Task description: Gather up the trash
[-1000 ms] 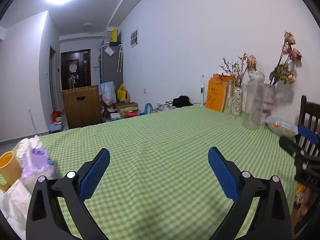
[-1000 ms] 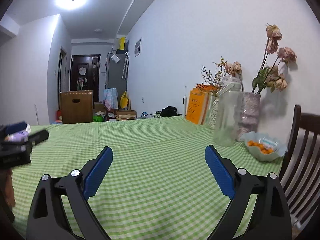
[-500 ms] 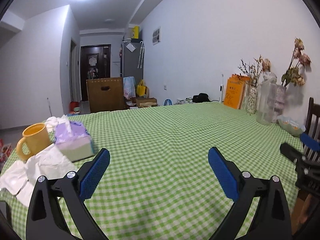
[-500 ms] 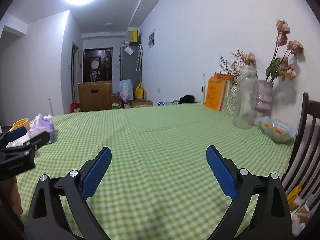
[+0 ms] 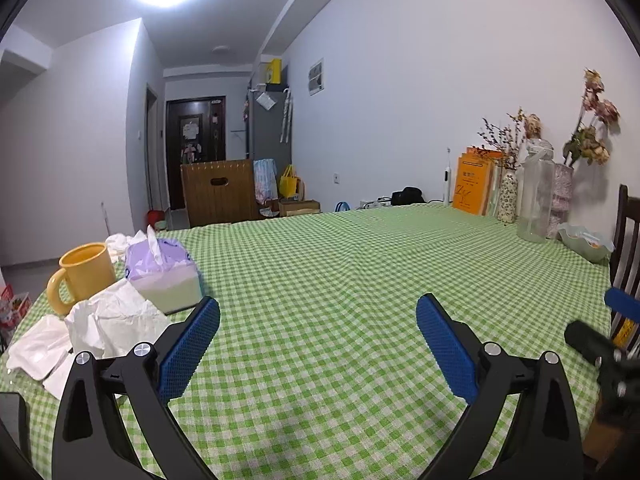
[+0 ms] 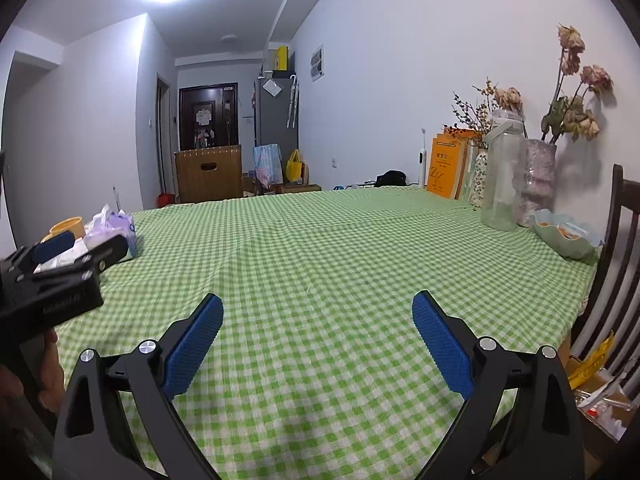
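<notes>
We hover over the counter, both grippers spread and empty.
Left gripper sits nearest the crumpled tissues at lower left, likely our first pickup; right gripper waits.

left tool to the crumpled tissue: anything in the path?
Nothing visible. The left tool is open over bare tablecloth, and the crumpled tissue lies just beyond its left finger, toward the table's left edge. The tissue pack and mug sit behind the tissue, not between.
</notes>
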Motion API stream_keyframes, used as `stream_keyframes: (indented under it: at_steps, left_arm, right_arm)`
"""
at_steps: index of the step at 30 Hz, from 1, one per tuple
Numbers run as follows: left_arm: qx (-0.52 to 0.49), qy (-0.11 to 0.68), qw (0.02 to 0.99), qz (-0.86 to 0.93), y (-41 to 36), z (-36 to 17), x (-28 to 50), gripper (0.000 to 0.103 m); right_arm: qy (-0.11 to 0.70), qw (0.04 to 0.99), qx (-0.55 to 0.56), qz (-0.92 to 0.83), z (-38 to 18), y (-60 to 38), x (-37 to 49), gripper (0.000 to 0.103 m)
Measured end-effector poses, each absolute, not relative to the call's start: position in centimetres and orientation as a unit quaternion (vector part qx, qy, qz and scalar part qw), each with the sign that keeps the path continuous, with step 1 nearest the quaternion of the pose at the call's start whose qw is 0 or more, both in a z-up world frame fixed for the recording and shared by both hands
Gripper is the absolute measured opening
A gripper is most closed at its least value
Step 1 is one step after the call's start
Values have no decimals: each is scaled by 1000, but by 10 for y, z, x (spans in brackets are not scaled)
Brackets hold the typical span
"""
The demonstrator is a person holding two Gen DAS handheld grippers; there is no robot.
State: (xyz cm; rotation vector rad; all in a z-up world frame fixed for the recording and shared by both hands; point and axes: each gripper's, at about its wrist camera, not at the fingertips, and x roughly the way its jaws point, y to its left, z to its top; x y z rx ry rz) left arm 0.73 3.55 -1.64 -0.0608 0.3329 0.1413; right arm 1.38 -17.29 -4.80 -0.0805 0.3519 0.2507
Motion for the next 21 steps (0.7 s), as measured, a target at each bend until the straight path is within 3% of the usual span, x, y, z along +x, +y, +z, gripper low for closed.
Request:
stream_keyframes:
  at_steps: [21]
  left_arm:
    - [-35,160,984,73,39,-16,0,96]
  right_arm:
    - [168,978,-35,116,-48,-176,8,92]
